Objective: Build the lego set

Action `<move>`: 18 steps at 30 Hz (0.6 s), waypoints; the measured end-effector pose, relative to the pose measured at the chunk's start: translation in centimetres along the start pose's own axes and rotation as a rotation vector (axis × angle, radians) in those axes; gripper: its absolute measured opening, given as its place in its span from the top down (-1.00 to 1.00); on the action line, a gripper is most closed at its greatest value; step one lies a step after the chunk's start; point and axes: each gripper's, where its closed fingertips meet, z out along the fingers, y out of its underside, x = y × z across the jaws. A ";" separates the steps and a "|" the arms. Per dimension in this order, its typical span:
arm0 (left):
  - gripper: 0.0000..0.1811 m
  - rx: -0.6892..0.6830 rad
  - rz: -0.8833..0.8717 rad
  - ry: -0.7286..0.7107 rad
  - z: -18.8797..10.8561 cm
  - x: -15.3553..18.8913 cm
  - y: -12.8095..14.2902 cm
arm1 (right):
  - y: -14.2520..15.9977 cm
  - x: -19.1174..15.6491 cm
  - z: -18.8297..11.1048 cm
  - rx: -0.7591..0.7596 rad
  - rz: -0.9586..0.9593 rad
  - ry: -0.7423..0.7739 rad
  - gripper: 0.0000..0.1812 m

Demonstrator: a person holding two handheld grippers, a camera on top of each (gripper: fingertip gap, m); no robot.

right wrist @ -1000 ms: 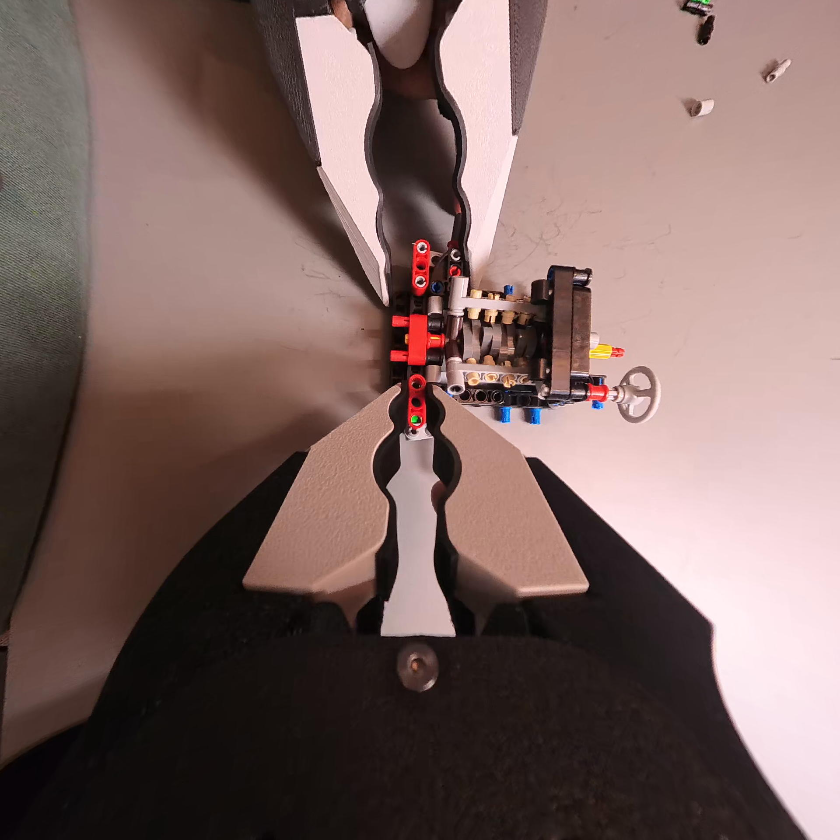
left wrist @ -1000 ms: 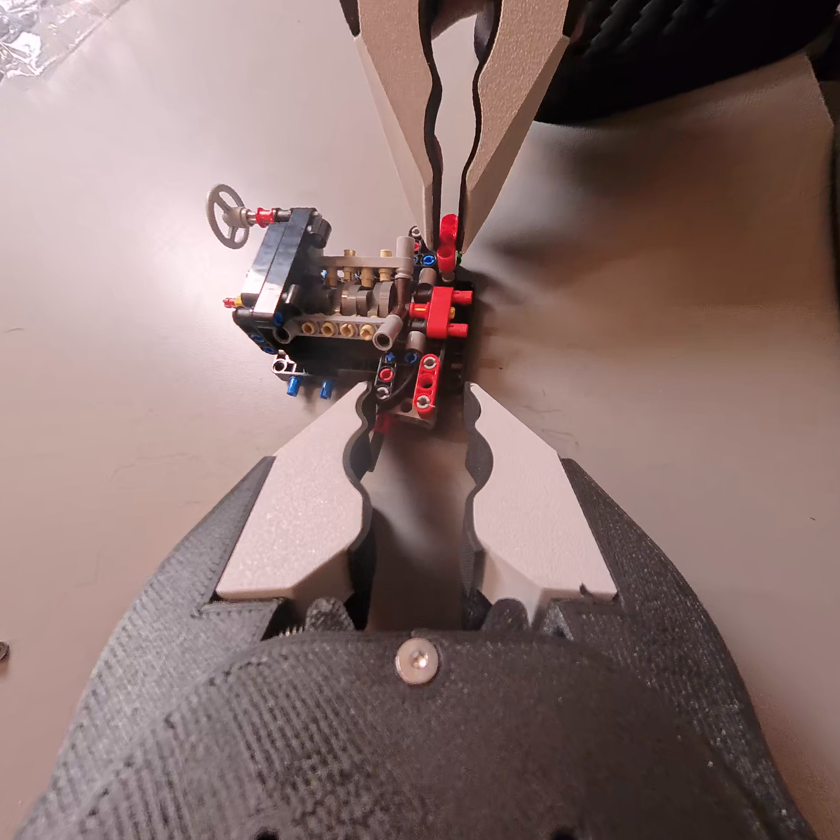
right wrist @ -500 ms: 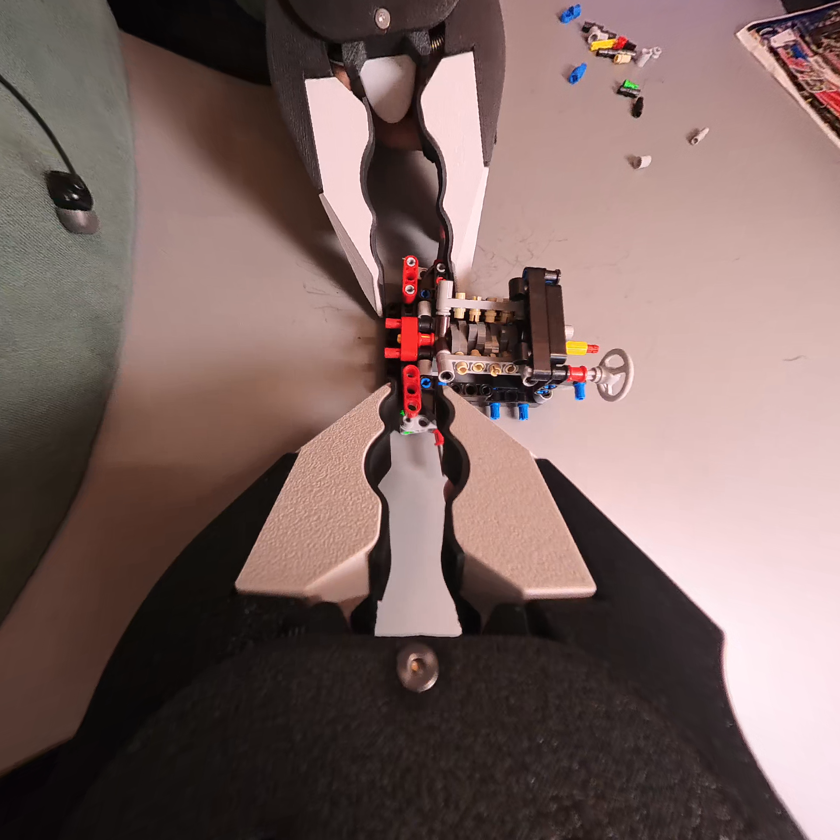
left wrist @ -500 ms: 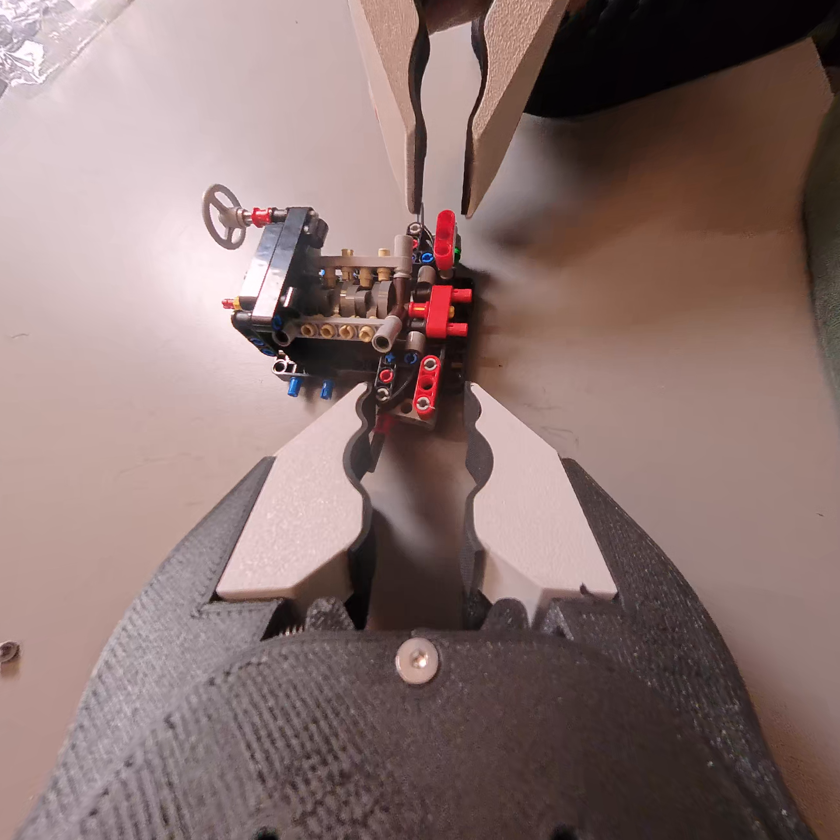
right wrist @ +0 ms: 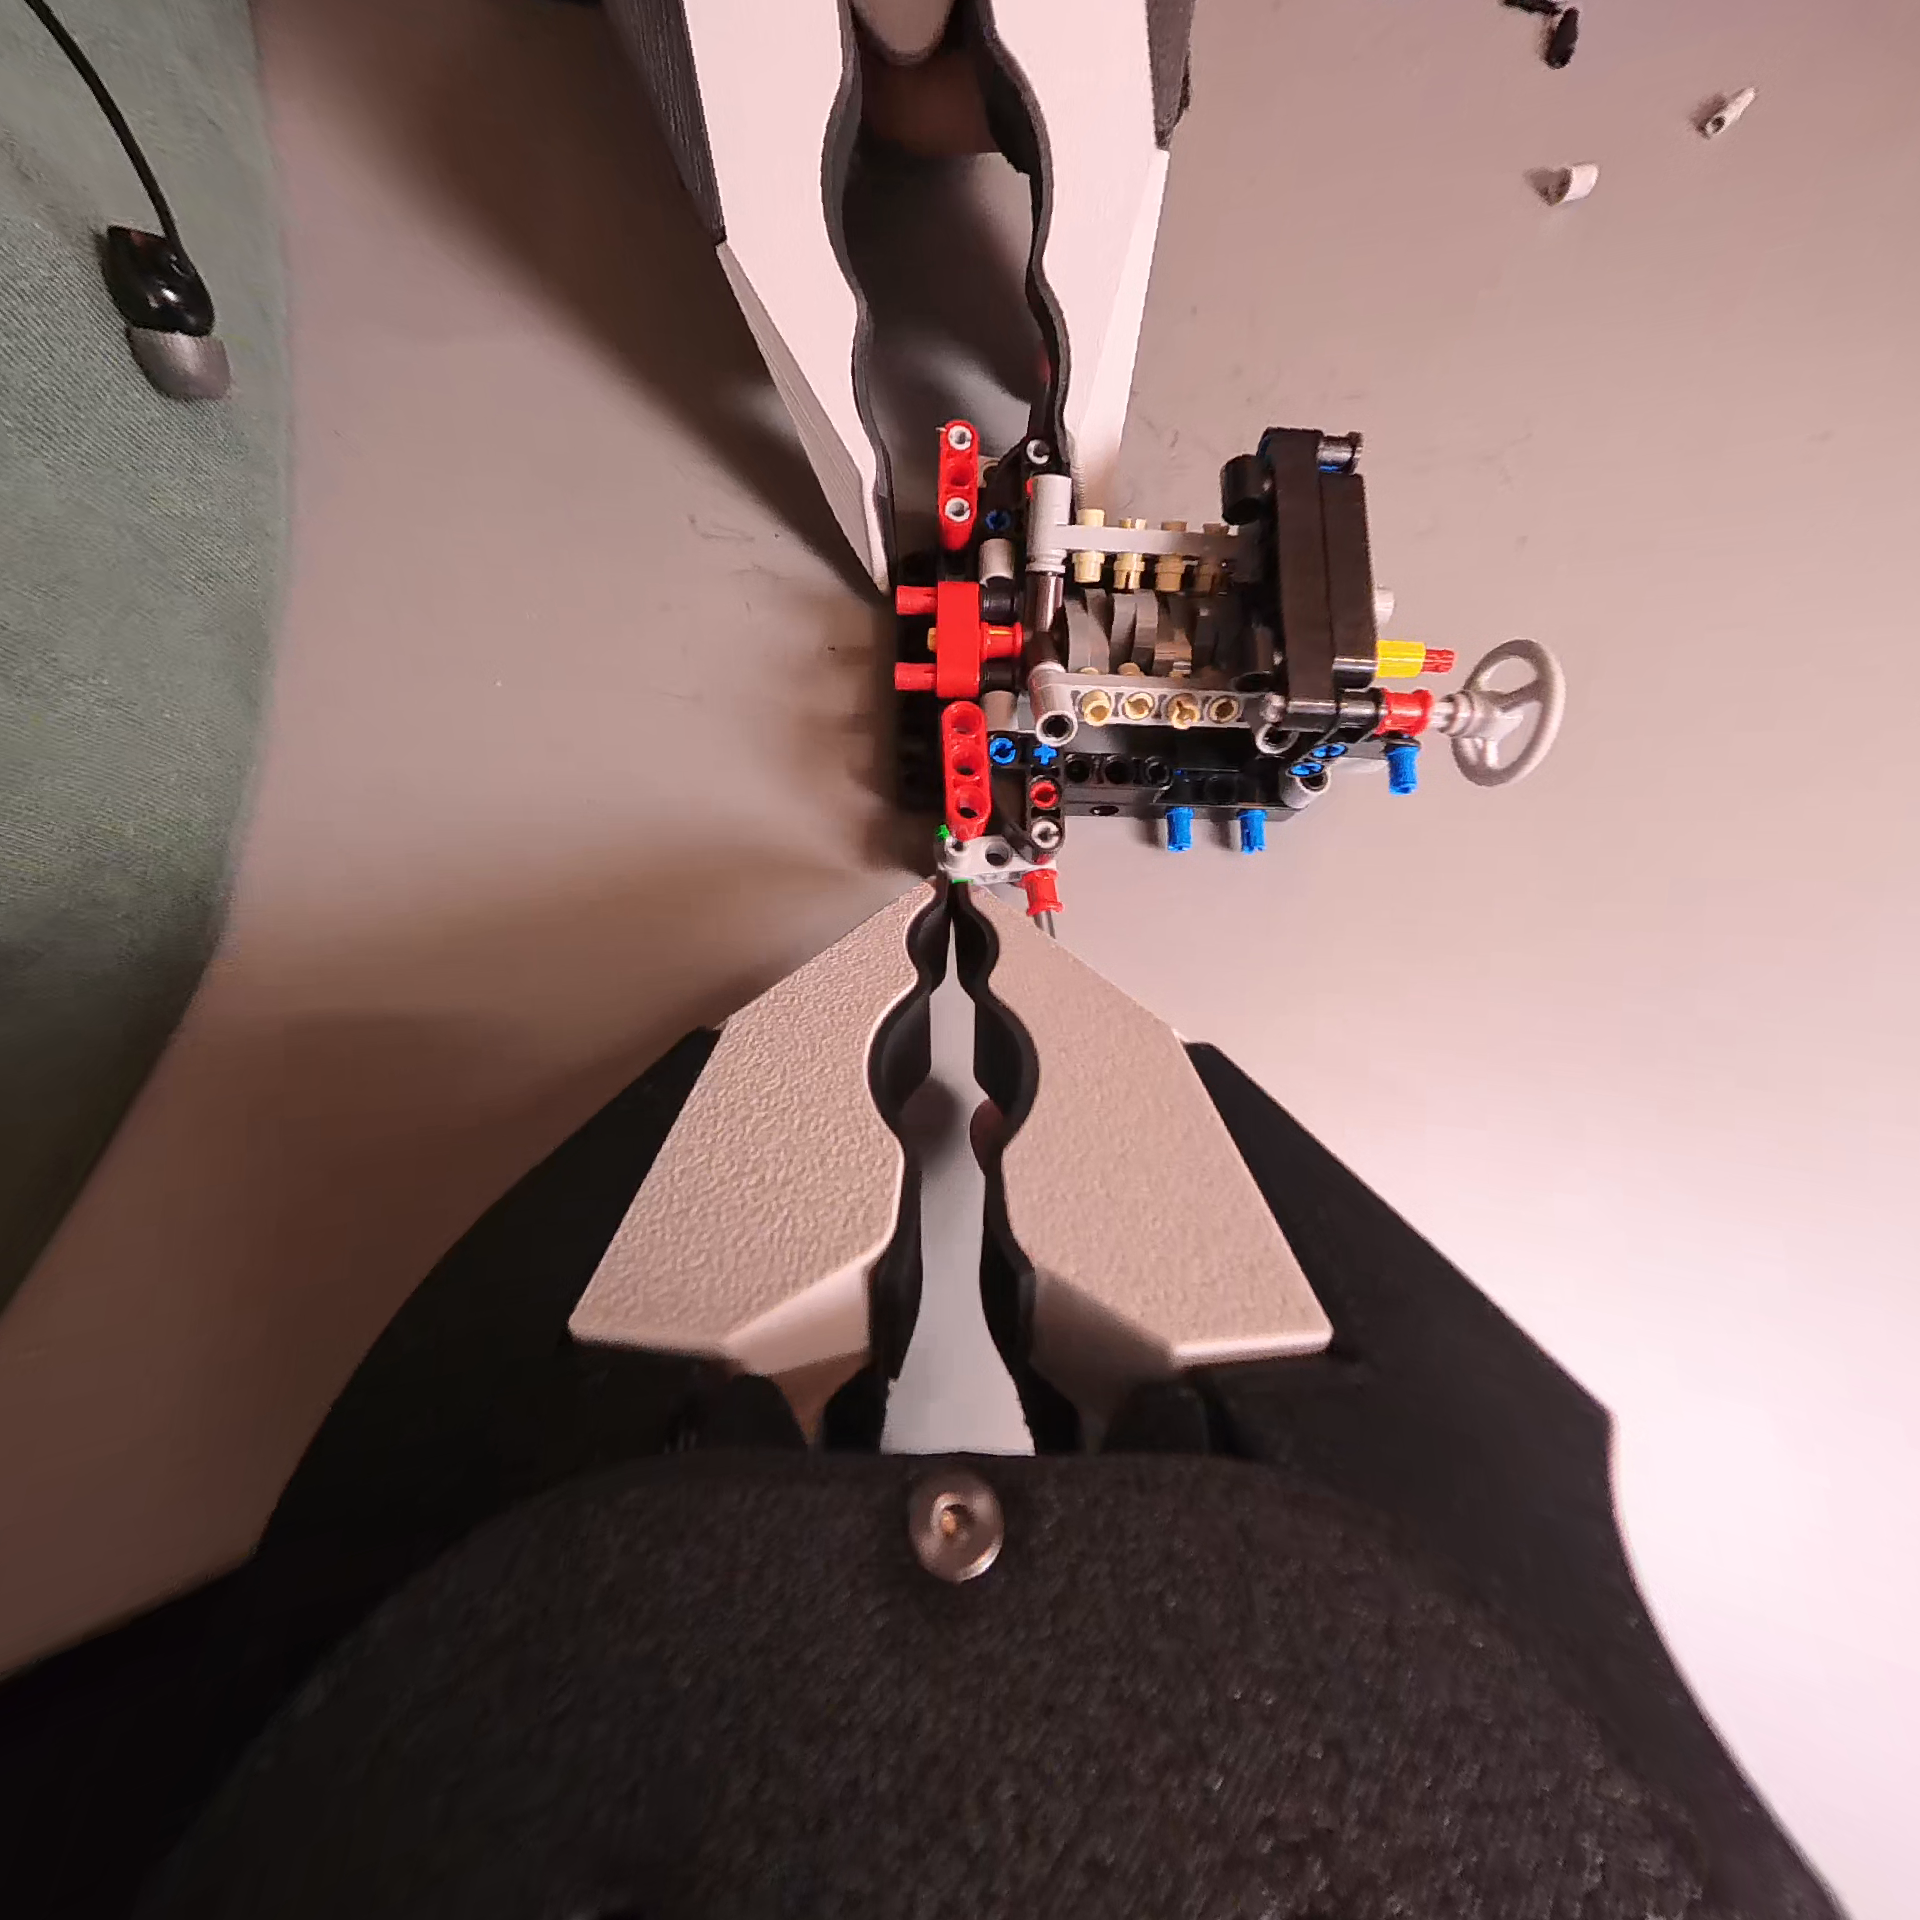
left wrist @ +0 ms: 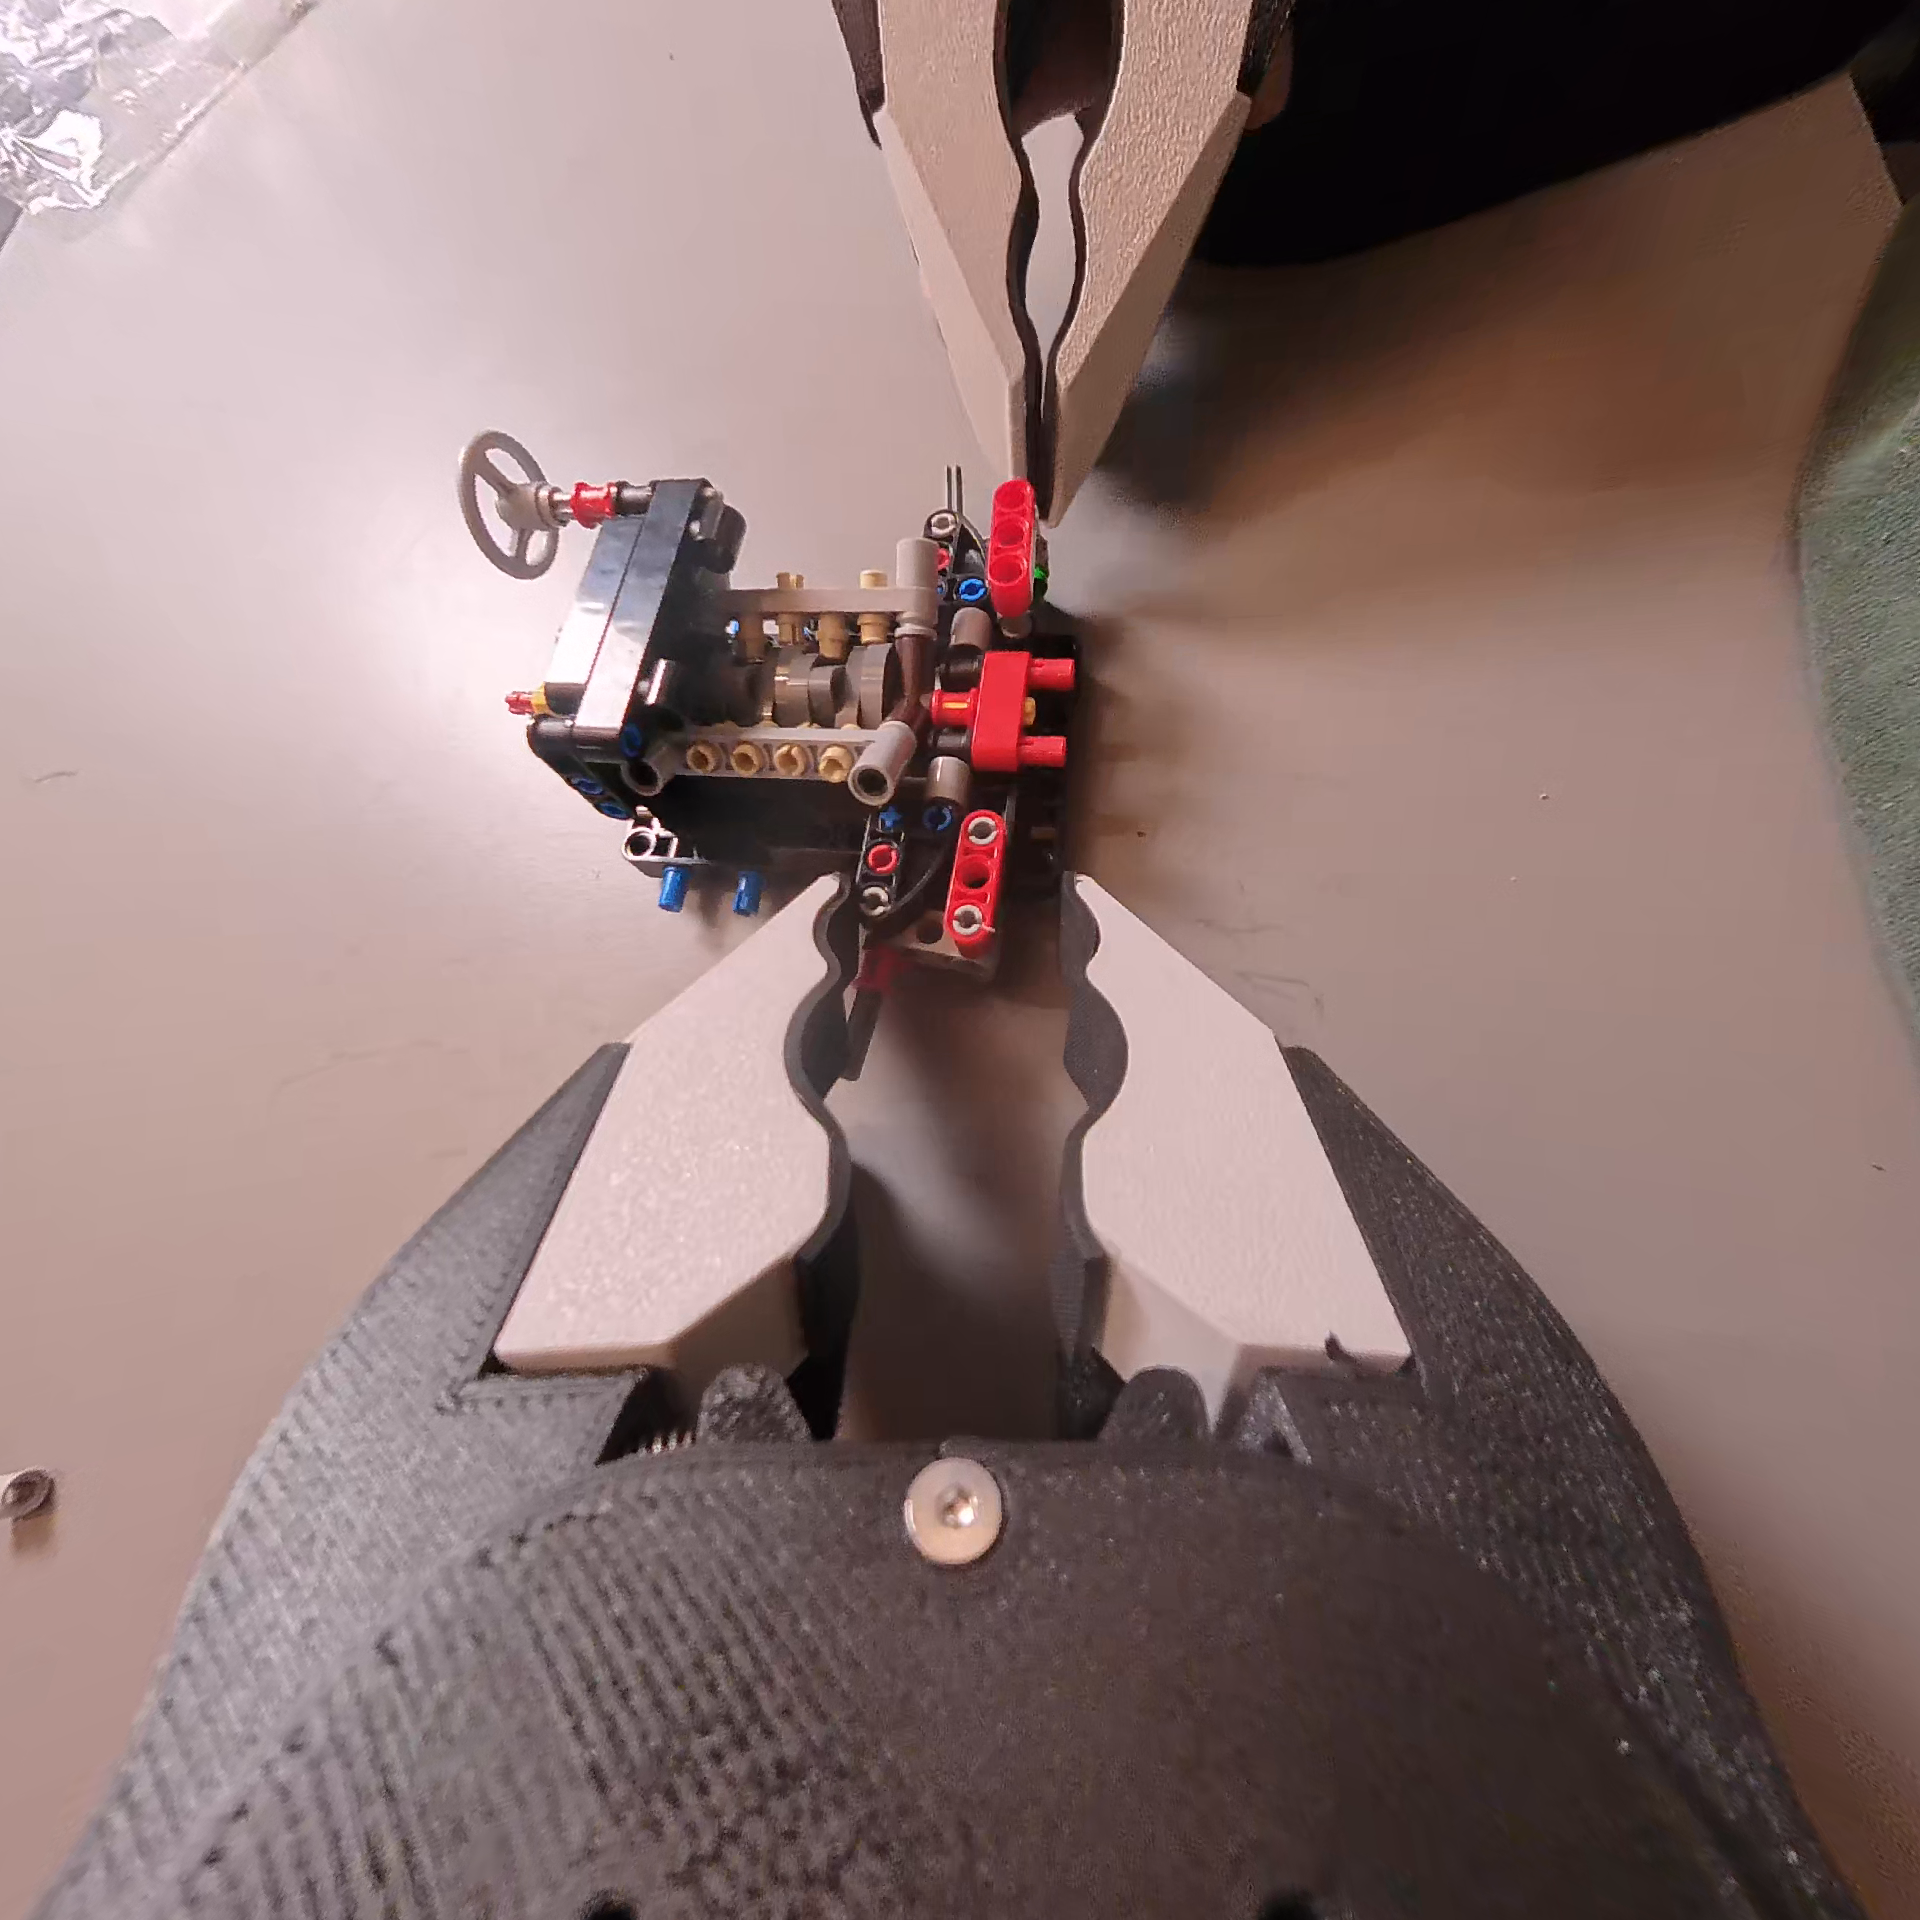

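Observation:
The lego model (left wrist: 810,717) is a black, grey and red technic frame with a grey steering wheel (left wrist: 509,520), and it lies on the beige table. My left gripper (left wrist: 951,899) is shut on the model's near end, one finger on each side of the red beam and grey connector. In the right wrist view the model (right wrist: 1143,665) lies crosswise, and my left gripper (right wrist: 987,520) holds its far end. My right gripper (right wrist: 951,896) is shut, with its tips against the grey connector (right wrist: 987,857) at the model's near end. It also shows in the left wrist view (left wrist: 1039,504), beside a red beam (left wrist: 1013,545).
Loose small parts (right wrist: 1558,182) lie at the far right of the table. A small grey part (left wrist: 26,1496) lies at the left, and a clear plastic bag (left wrist: 62,114) is at the far left corner. Green fabric (right wrist: 104,727) with a black clip and cable (right wrist: 166,301) borders the table. Across from one pair of fingers to the other is roughly 8 cm.
My right gripper let go of the model's red beam end, drew back, closed fully, and now has its tips back at that end. The left gripper and the model have stayed in place.

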 end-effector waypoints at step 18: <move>0.52 0.009 0.026 -0.007 -0.8 -0.4 -0.1 | -0.2 0.2 -0.2 0.021 0.008 0.011 0.96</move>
